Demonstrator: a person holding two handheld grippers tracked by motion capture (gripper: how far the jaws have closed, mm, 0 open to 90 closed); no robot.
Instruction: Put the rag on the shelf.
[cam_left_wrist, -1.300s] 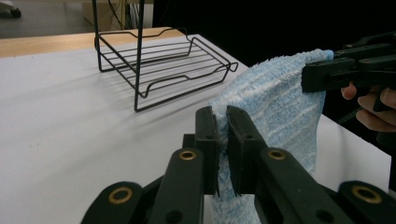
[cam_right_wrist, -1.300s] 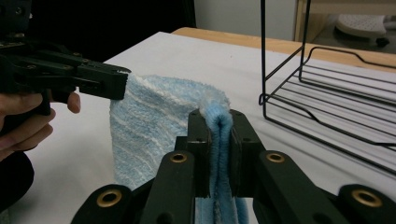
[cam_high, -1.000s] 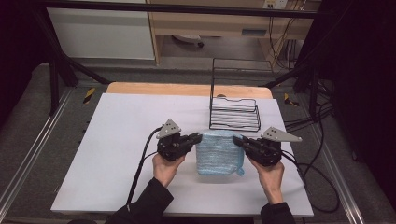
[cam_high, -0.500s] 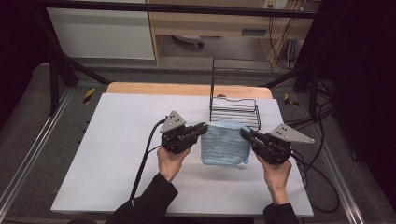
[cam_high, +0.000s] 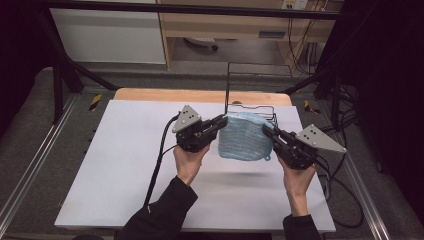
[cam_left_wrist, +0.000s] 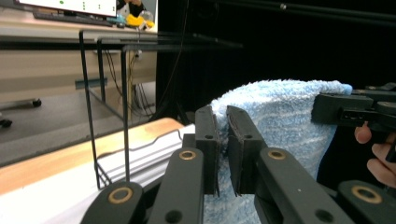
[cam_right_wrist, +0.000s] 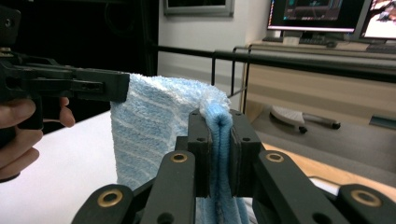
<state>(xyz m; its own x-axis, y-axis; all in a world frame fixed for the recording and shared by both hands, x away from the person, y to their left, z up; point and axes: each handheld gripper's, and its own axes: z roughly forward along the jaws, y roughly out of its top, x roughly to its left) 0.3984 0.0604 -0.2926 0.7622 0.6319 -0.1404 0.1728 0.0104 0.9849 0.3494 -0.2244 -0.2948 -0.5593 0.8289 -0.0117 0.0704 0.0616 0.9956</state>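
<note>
At the left of the high view, a dark-sleeved forearm comes in from the bottom edge and its hand holds the left gripper (cam_high: 223, 121), a black 2-jaw tool with a grey three-cornered plate on top and a black cable trailing down beside the arm. Its jaws are clamped on the upper left corner of the folded light-blue terry towel with paler stripes (cam_high: 245, 140); in the left gripper view the 2 black pads (cam_left_wrist: 207, 140) squeeze a fold of that towel (cam_left_wrist: 280, 126) between them. The towel hangs in the air between the 2 grippers, clear of the white sheet covering the wooden table (cam_high: 125, 165), its top edge stretched across and its lower part drooping, with a small loop at its bottom right corner. Behind it, touching or just past its upper edge in the high view, stands the black wire rack (cam_high: 250, 95) near the far edge of the table; the same rack (cam_left_wrist: 105, 102) rises at the left of the left gripper view. At the right, the right gripper (cam_high: 266, 132), held by a bare hand, is closed on the towel's upper right corner; in the right gripper view its pads (cam_right_wrist: 201, 144) pinch a thick doubled edge of the blue cloth (cam_right_wrist: 149, 126), and the left gripper (cam_right_wrist: 116, 86) bites the far corner.
</note>
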